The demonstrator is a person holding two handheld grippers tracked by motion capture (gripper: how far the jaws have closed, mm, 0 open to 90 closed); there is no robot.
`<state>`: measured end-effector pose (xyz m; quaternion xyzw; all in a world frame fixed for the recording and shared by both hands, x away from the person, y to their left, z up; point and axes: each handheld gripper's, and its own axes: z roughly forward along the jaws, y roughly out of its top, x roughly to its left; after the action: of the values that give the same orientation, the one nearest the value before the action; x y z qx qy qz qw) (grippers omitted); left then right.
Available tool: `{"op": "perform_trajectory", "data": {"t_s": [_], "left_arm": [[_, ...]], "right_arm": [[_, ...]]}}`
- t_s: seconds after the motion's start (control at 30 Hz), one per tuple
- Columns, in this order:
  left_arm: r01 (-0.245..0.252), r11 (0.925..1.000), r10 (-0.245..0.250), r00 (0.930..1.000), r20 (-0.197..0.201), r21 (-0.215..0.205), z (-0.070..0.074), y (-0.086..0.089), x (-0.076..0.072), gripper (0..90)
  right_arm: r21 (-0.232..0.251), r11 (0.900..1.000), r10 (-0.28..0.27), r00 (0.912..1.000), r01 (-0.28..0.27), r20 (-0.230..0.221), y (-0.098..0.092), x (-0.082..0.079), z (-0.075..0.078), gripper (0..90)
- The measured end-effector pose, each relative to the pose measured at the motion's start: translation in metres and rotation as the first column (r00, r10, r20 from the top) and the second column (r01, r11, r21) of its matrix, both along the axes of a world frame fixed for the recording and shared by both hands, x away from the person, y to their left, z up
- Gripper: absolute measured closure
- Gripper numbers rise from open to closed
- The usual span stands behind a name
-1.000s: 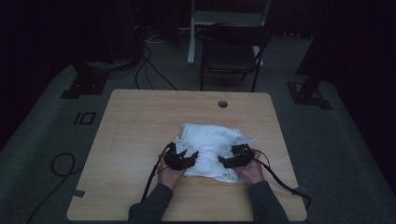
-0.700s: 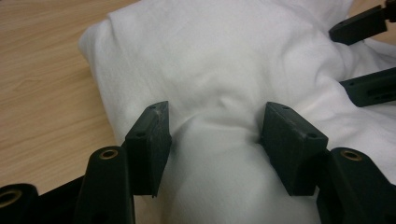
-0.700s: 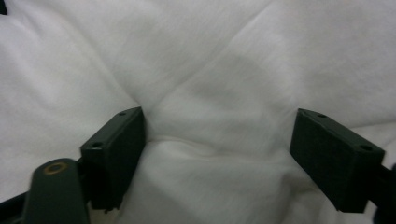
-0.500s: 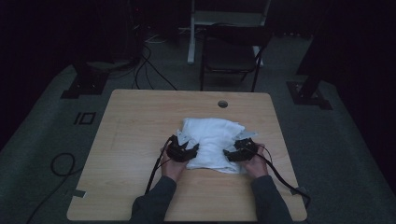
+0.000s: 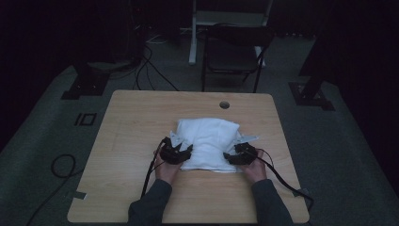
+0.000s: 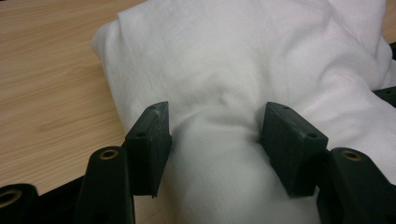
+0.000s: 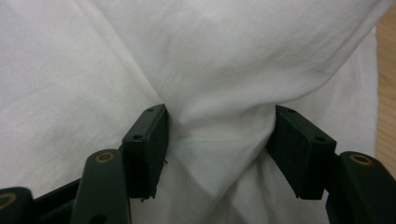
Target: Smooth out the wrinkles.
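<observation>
Right tool [image 7: 219, 140] jaws just closing, now pinching the folded white cloth bundle [image 5: 207, 141]; left tool [image 6: 215, 135] clamps its near-left edge. Both grips set, ready to fold.

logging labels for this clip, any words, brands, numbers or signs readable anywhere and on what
None can be read. The white cloth bears no print in any view, and the wooden table is bare of marks. The left gripper and right gripper have plain black jaws. A pale outlined square on the floor holds no letters.
</observation>
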<state>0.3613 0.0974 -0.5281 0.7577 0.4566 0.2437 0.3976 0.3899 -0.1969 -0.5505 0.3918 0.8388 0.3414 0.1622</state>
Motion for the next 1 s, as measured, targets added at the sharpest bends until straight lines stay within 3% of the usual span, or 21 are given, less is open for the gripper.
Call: {"op": "perform_trajectory", "data": {"t_s": [0.17, 0.27, 0.33, 0.37, 0.4, 0.43, 0.5, 0.53, 0.6, 0.67, 0.73, 0.83, 0.9, 1.0], "left_arm": [[-0.041, 0.999, 0.04, 0.9992, -0.005, -0.019, -0.001, 0.023, 0.005, 42.0], [-0.035, 0.9988, 0.035, 0.9993, -0.011, -0.034, 0.001, 0.029, 0.008, 41.2], [-0.019, 0.9946, 0.018, 0.9997, -0.017, -0.102, 0.011, 0.04, 0.008, 38.8], [-0.02, 0.9928, 0.019, 0.9998, -0.006, -0.118, 0.016, 0.044, 0.005, 36.9], [-0.02, 0.9928, 0.019, 0.9998, -0.006, -0.118, 0.016, 0.044, 0.005, 36.4], [-0.025, 0.9918, 0.028, 0.9994, 0.021, -0.125, 0.024, 0.055, -0.001, 35.5], [-0.028, 0.9918, 0.032, 0.9991, 0.028, -0.125, 0.027, 0.061, -0.004, 34.8], [-0.039, 0.9924, 0.043, 0.9984, 0.035, -0.117, 0.029, 0.068, -0.008, 34.8], [-0.062, 0.9921, 0.066, 0.9972, 0.036, -0.109, 0.03, 0.082, -0.014, 34.6], [-0.088, 0.9913, 0.091, 0.9956, 0.022, -0.098, 0.027, 0.096, -0.02, 34.6], [-0.114, 0.9887, 0.115, 0.9934, -0.002, -0.097, 0.02, 0.11, -0.024, 34.3], [-0.155, 0.9838, 0.152, 0.9878, -0.035, -0.091, 0.01, 0.128, -0.03, 34.2], [-0.178, 0.9804, 0.176, 0.9836, -0.041, -0.083, 0.004, 0.137, -0.034, 33.8], [-0.203, 0.9759, 0.2, 0.9786, -0.05, -0.08, -0.003, 0.146, -0.039, 33.7]], "right_arm": [[0.0, 1.0, 0.019, 0.9998, -0.019, 0.003, 0.025, 0.008, 0.0, 37.8], [0.003, 1.0, 0.014, 0.9999, -0.014, 0.007, 0.031, 0.01, 0.0, 37.1], [0.012, 1.0, 0.017, 0.9999, -0.017, 0.002, 0.031, 0.014, -0.001, 32.7], [0.043, 0.999, 0.01, 0.9998, -0.009, -0.018, 0.028, 0.015, 0.0, 28.9], [0.043, 0.999, 0.01, 0.9998, -0.009, -0.018, 0.028, 0.015, 0.0, 28.9], [0.132, 0.991, -0.002, 0.9999, 0.004, -0.017, 0.016, 0.012, 0.005, 25.9], [0.186, 0.982, -0.023, 0.9997, 0.021, 0.008, 0.002, 0.005, 0.015, 23.9], [0.186, 0.982, -0.023, 0.9997, 0.021, 0.008, 0.002, 0.005, 0.015, 23.9], [0.178, 0.983, -0.056, 0.9973, 0.047, 0.048, -0.02, -0.006, 0.026, 23.5], [0.171, 0.984, -0.066, 0.9963, 0.056, 0.055, -0.027, -0.009, 0.028, 23.5], [0.145, 0.984, -0.117, 0.9913, 0.108, 0.06, -0.049, -0.019, 0.023, 23.4], [0.127, 0.981, -0.151, 0.9873, 0.144, 0.049, -0.061, -0.024, 0.016, 23.1], [0.123, 0.974, -0.195, 0.9802, 0.189, 0.035, -0.075, -0.029, 0.01, 22.8], [0.129, 0.97, -0.214, 0.9761, 0.208, 0.036, -0.081, -0.032, 0.009, 22.8]]}}
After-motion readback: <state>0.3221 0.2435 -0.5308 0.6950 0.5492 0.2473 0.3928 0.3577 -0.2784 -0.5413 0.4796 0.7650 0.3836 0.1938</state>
